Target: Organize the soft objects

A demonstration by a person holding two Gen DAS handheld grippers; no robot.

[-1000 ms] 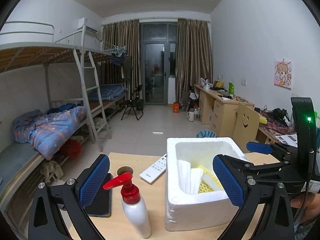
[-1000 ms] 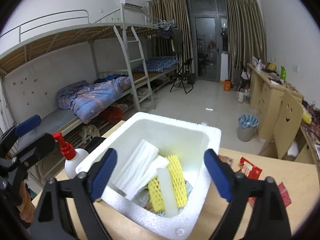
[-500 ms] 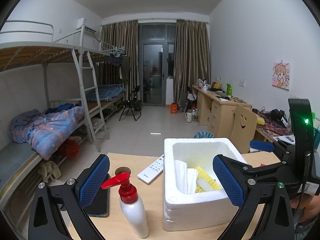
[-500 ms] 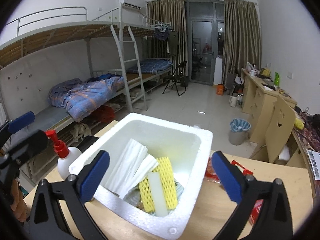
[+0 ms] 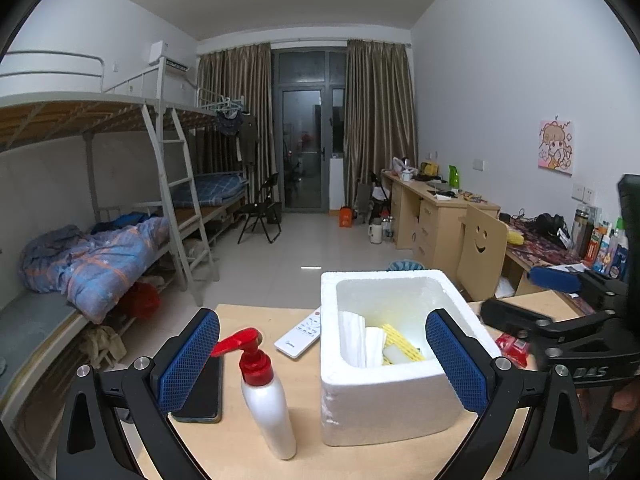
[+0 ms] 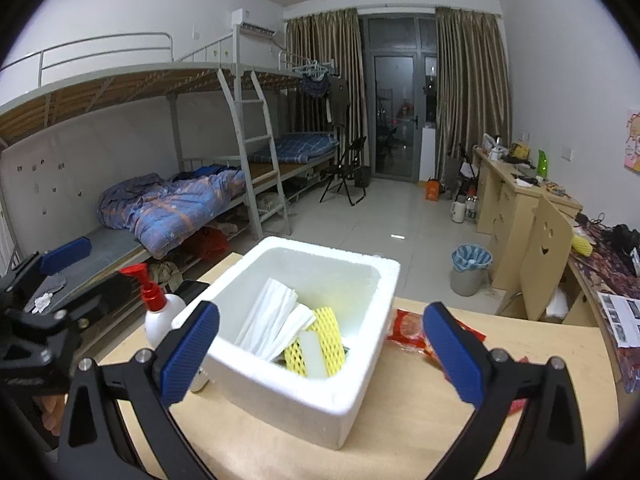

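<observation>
Foam box (image 6: 320, 320) sits on desk (image 6: 420, 420) straight ahead of right gripper (image 6: 320, 354), between its jaws' line; left gripper (image 5: 322, 360) sees it ahead-right. Both jaws wide open, empty. Inside: white foam sheets (image 6: 268, 322) and yellow foam net (image 6: 330, 340), long axes running away from the jaws. Right looks nearer. Soft, crushable, ribbed.

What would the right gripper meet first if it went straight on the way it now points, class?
Most likely the white foam box: it sits directly between the open fingers of the right gripper. The near wall comes first, or, if the gripper passes above the rim, the yellow foam netting inside. Depth is uncertain.
</observation>
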